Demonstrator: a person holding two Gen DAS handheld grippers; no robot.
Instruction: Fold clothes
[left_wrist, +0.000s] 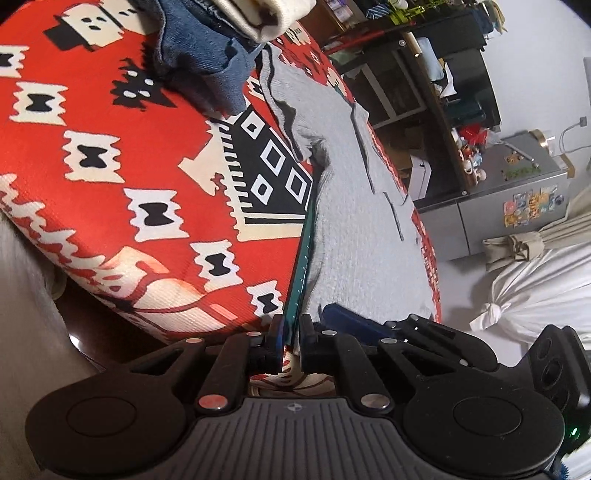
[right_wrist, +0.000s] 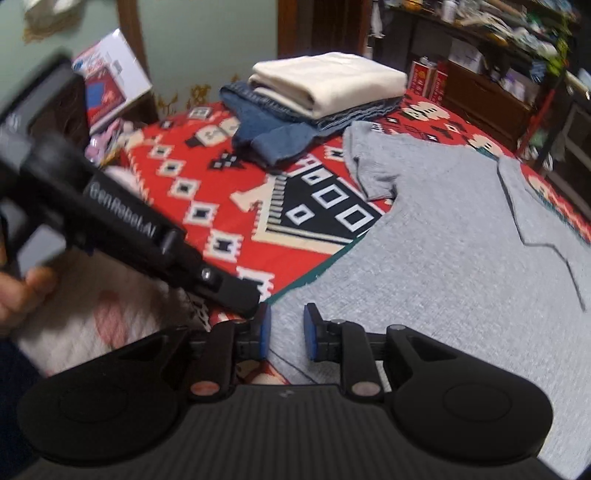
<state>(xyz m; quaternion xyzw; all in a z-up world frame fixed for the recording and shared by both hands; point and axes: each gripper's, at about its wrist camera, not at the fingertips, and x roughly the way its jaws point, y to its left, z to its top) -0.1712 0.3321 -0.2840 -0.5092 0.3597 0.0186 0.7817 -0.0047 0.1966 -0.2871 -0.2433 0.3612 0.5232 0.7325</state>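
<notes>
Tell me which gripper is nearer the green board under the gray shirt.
Left. The left gripper is closed on the green board at its edge; the right gripper hovers open over the gray shirt, just beside it.

The other hand-held gripper (right_wrist: 122, 229) in the right wrist view is smeared with blur, the grey shirt (right_wrist: 461, 258) runs off the right edge, and shelf clutter (right_wrist: 517, 29) is too small to tell.
</notes>
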